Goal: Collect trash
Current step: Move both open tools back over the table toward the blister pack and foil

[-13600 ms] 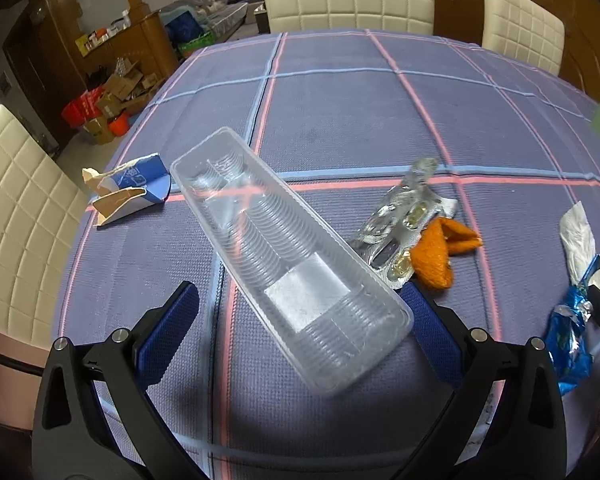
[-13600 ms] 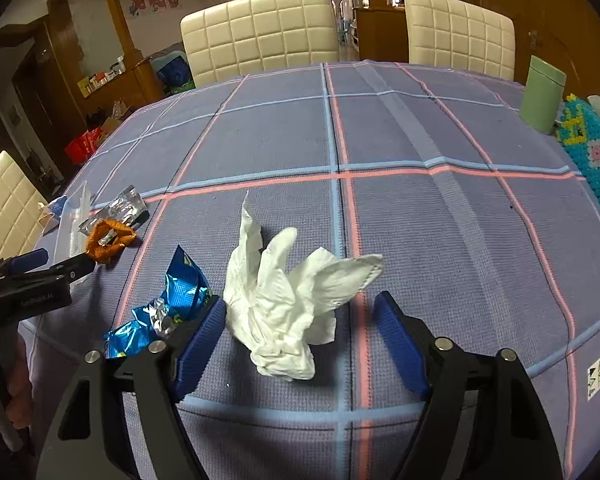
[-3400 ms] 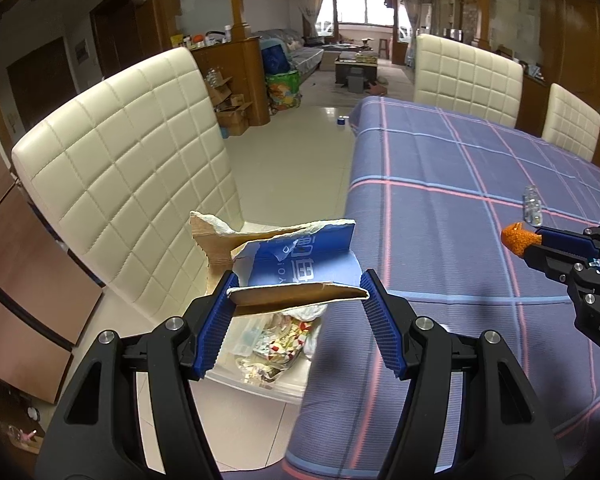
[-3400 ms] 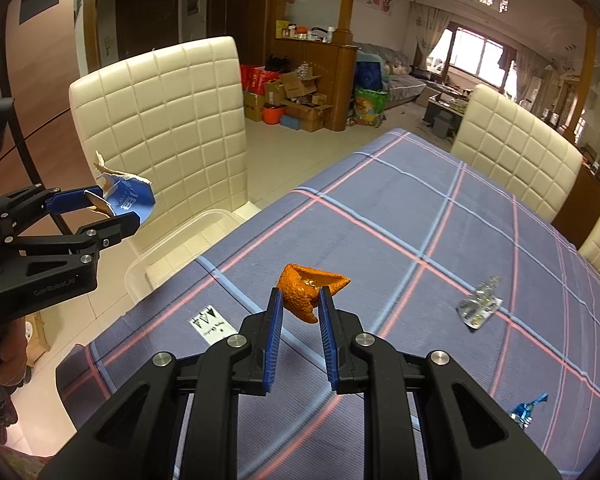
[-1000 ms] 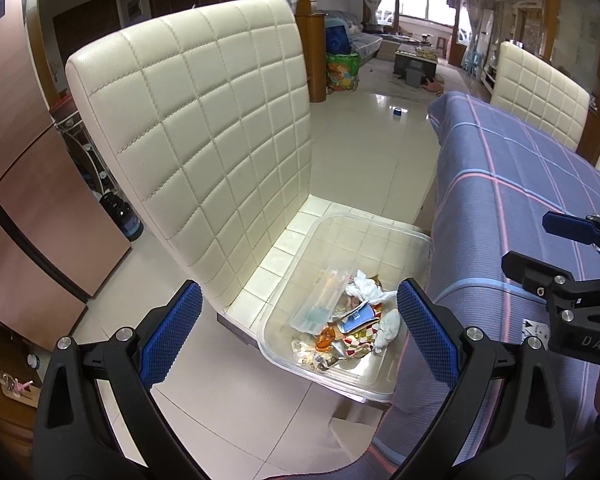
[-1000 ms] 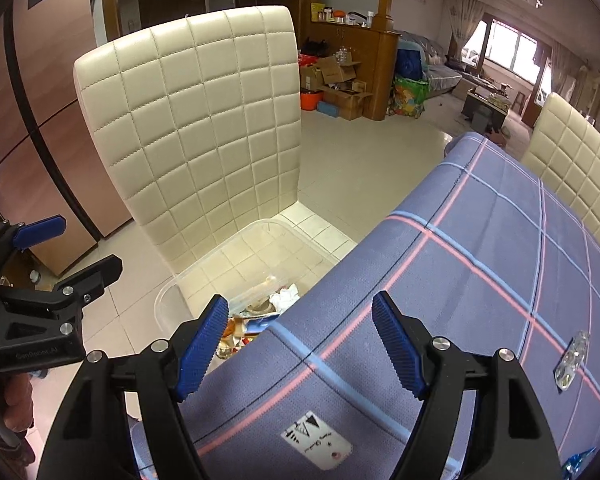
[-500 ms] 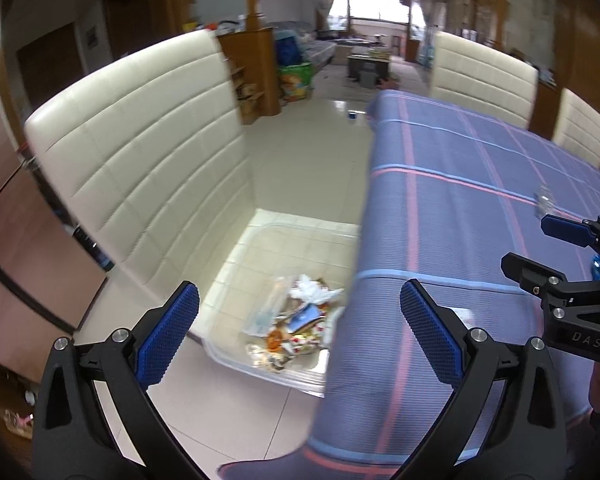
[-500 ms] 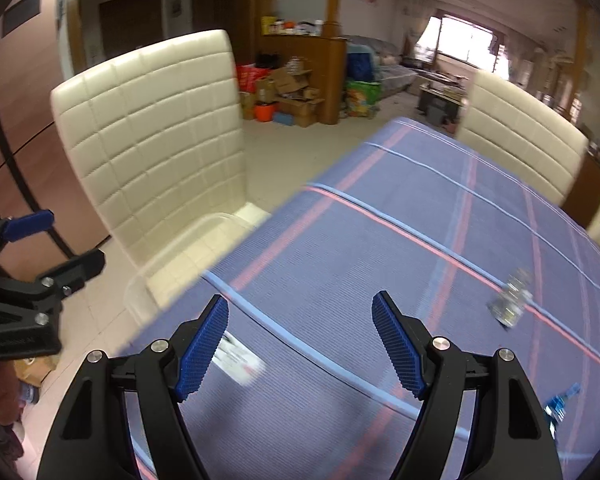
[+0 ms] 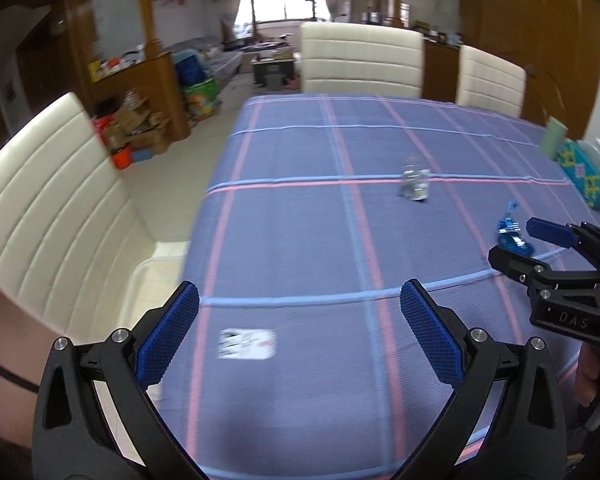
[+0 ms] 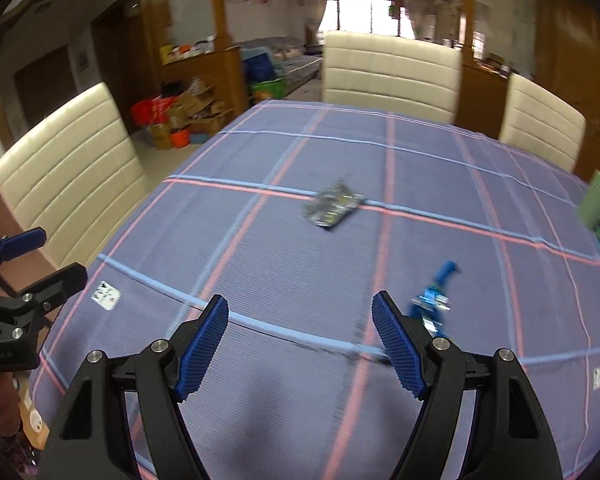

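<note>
Two pieces of trash lie on the purple checked tablecloth (image 9: 300,208): a silvery blister pack (image 9: 414,184) (image 10: 334,205) near the middle and a crumpled blue foil wrapper (image 9: 511,236) (image 10: 434,296) toward the right. My left gripper (image 9: 299,324) hangs open and empty over the table's near left corner. My right gripper (image 10: 300,340) is open and empty too, with the blue wrapper just beyond its right fingertip. In the left wrist view the right gripper (image 9: 516,244) reaches in from the right beside the wrapper. The clear trash bin's rim (image 9: 140,280) shows faintly on the chair at left.
Cream padded chairs stand at the left (image 9: 52,208) and the far side (image 9: 360,60) of the table. A green cup (image 9: 553,143) and a beaded mat (image 9: 588,178) sit at the right edge. A white label (image 9: 246,343) lies on the cloth. Boxes clutter the floor (image 9: 136,132).
Both grippers have swung from the bin on the chair to the right, over the table. The blister pack and blue wrapper have come into view ahead. Both stay open and empty.
</note>
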Tool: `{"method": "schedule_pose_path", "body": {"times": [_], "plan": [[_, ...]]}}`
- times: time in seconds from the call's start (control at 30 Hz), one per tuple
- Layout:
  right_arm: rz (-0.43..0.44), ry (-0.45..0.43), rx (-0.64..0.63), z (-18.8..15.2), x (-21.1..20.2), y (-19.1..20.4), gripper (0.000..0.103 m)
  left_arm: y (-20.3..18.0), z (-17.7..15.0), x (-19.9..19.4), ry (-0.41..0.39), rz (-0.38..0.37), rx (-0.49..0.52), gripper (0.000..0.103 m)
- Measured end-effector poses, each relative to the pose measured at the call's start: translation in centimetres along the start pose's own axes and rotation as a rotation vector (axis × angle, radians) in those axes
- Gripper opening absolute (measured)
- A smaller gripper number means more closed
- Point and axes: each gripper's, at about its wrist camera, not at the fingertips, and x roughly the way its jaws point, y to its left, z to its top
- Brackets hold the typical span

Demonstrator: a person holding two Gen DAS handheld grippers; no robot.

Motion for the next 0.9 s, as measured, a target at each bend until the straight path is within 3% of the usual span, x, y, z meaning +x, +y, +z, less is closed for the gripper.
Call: {"method": "schedule_pose_path", "body": {"times": [0.5,0.7,0.9], "plan": [[-0.067,0.005,0.132,-3.3,-1.8,-8.7,0.073,-10.4,1.9,2.3,-0.005,-0.053,0.122,0.099],[-0.028,0.032,0.165,-3.6,-1.0,-9.9,0.073,-11.7,2.3,3.4,0.025,-0.065,0.125,0.099],[0.019,0.045,0.12,-3.2,0.3,-8.7,0.072,-12.0,2.6,4.1,0.032,-0.049,0.134,0.099]]}}
